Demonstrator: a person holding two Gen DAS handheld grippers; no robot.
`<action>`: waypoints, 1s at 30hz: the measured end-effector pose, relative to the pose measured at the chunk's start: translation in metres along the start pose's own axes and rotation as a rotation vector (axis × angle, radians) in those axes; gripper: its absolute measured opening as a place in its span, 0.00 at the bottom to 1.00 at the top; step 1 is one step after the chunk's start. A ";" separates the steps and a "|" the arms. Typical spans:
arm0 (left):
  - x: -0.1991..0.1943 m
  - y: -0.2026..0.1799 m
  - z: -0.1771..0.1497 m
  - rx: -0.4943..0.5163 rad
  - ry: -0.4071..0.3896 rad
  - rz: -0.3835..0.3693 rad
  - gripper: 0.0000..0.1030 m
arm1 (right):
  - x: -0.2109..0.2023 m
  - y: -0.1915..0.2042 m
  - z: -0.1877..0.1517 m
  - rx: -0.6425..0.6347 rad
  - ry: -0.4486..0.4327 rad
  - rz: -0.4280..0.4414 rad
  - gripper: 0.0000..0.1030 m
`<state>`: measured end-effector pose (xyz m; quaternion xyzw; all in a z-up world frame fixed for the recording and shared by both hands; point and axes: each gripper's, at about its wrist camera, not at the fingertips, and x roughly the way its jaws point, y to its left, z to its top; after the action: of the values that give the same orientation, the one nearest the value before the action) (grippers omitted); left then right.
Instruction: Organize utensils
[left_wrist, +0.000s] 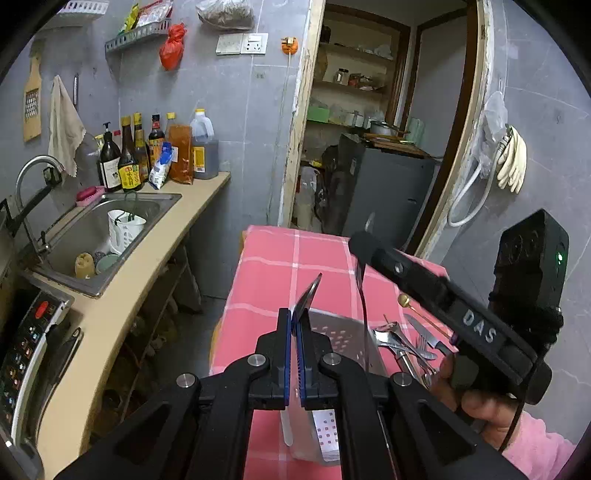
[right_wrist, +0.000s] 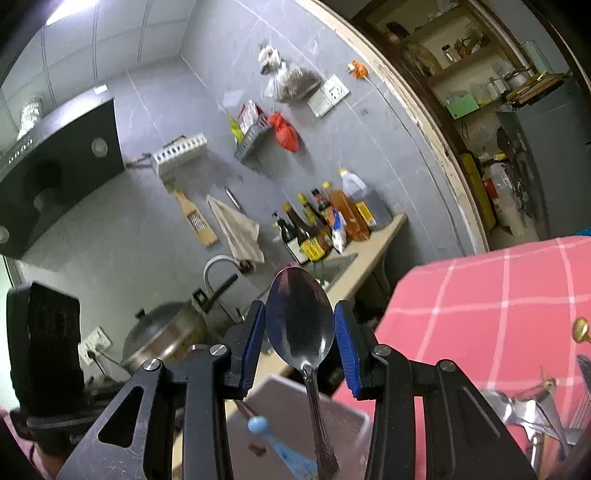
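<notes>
The steel spoon (right_wrist: 300, 317) stands upright with its bowl uppermost between the blue pads (right_wrist: 346, 345) of the right gripper (right_wrist: 300, 341), its patterned handle running down into a clear plastic container (right_wrist: 343, 413) below. Whether the pads press on the bowl's edges or stand just clear of them cannot be told. In the left wrist view the same spoon (left_wrist: 364, 302) shows as a thin dark curve hanging from the right gripper (left_wrist: 364, 240), above the table's pink checked cloth (left_wrist: 291, 258).

The container also holds a pale blue utensil (right_wrist: 269, 439) with a round end. The left gripper (left_wrist: 295, 332) is pressed together on the container's thin rim (left_wrist: 308, 295), which sticks up from between its blue pads, holding it at the table's near edge.

To the right of the container, loose cutlery lies in a pile (left_wrist: 406, 343) on the cloth: forks, spoons, a table knife (left_wrist: 424, 332) and a slim gold-coloured spoon (left_wrist: 404, 301). A hand (left_wrist: 476, 402) in a pink sleeve grips the right gripper's handle.

Beyond the table, a counter carries a steel sink (left_wrist: 110, 229) and a row of sauce bottles (left_wrist: 136, 158).
</notes>
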<state>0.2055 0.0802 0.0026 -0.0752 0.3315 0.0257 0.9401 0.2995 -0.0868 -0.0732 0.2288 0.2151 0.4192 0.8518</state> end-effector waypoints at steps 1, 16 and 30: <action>0.001 0.001 -0.001 -0.004 0.006 -0.004 0.03 | -0.002 -0.001 -0.002 -0.003 0.010 -0.004 0.34; 0.004 0.006 -0.018 -0.107 0.039 -0.096 0.38 | -0.027 0.001 0.001 -0.036 0.082 -0.057 0.52; -0.015 -0.060 -0.006 -0.080 -0.142 -0.129 0.94 | -0.149 -0.011 0.047 -0.125 -0.079 -0.437 0.92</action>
<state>0.1963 0.0198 0.0153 -0.1321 0.2574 -0.0165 0.9571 0.2495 -0.2232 -0.0160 0.1397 0.1995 0.2281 0.9427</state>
